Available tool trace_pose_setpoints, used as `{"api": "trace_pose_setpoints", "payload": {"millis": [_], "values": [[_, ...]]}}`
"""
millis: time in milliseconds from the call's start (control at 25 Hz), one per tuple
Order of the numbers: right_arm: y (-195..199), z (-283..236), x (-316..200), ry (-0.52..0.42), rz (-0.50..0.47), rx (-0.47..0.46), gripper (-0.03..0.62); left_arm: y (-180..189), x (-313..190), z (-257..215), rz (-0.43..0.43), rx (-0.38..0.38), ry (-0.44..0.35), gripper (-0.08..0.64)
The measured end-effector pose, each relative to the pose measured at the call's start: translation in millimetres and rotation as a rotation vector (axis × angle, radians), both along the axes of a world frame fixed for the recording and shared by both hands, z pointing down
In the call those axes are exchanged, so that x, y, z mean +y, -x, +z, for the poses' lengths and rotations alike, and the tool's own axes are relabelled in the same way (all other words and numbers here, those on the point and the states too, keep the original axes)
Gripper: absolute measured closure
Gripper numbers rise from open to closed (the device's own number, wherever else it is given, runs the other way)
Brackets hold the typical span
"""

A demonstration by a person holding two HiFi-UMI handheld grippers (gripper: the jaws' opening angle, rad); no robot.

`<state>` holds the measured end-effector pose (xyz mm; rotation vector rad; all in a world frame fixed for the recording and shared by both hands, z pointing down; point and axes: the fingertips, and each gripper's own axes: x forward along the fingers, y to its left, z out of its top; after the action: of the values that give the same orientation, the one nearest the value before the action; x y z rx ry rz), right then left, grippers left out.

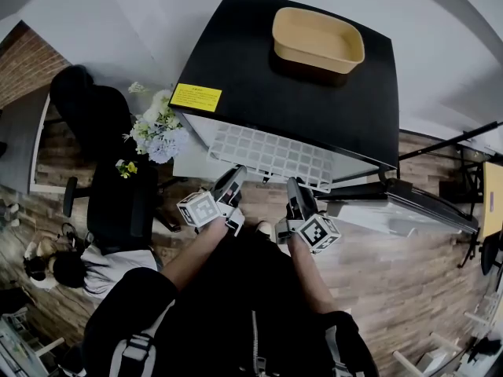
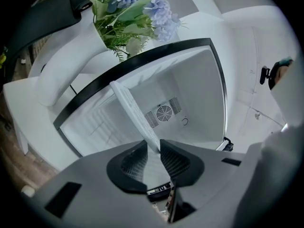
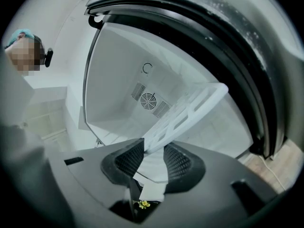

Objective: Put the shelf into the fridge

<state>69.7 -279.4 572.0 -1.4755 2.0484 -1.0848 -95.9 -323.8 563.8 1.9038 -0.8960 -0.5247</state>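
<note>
**First:** Wood floor [image 1: 409, 289] all round, and that small black-topped fridge [image 1: 259, 61] has its door [image 1: 409, 206] swung wide. Where's the shelf?

**Second:** The shelf [image 1: 271, 151] is partway in. Its far part reaches into the open compartment and its near edge sticks out towards the person. The left gripper [image 1: 233, 181] is clamped on that near edge, and the right gripper [image 1: 292, 185] is clamped on it a little further along. In each gripper's own view the white slab runs straight between the ribbed pads.

**First:** How would it handle, do you think?

**Second:** I'd guess it's light and stiff. It's a thin white panel full of slots, so it shouldn't sag. It looks smooth, though, so it could swivel in a pinch grip. I'd say taking the front edge at two spots set apart, as now, is right. That should keep it from twisting as it goes in towards the fan grille [image 2: 164, 113] on the back wall.

**First:** Is it fragile?

**Second:** A corner might snag or crack if it's jammed in crooked.

**First:** How many of everything?

**Second:** One shelf, one fridge and two grippers. There's also one tan basin [image 1: 317, 39] on top, one yellow label [image 1: 196, 97] and one bunch of flowers [image 1: 157, 132] off to the left.
</note>
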Motion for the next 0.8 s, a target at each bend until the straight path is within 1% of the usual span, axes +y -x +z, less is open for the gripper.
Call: {"api": "trace_pose_setpoints", "payload": {"millis": [120, 240, 360, 560, 680, 800], "values": [[0.2, 4.7, 0.0, 0.010, 0.019, -0.018, 0.468, 0.6, 0.1, 2.4, -0.002, -0.003, 0.008, 0.466], [-1.2, 5.5, -3.0, 0.027, 0.036, -0.003, 0.466, -0.5, -2.9, 4.3, 0.000, 0.007, 0.009, 0.468], [-2.9, 6.6, -5.3, 0.032, 0.046, -0.002, 0.466, -2.1, -4.8, 5.8, 0.011, -0.001, 0.013, 0.468], [-5.6, 6.9, -10.3, 0.034, 0.063, -0.002, 0.466, -5.1, -9.8, 2.1, 0.020, 0.010, 0.008, 0.468], [-6.0, 6.3, -14.4, 0.033, 0.068, -0.001, 0.466, -3.8, -13.3, 7.2, 0.022, -0.005, 0.009, 0.468], [-7.5, 5.0, -20.4, 0.036, 0.077, 0.000, 0.466, -5.6, -19.4, 5.2, 0.026, -0.001, 0.004, 0.468]]}}
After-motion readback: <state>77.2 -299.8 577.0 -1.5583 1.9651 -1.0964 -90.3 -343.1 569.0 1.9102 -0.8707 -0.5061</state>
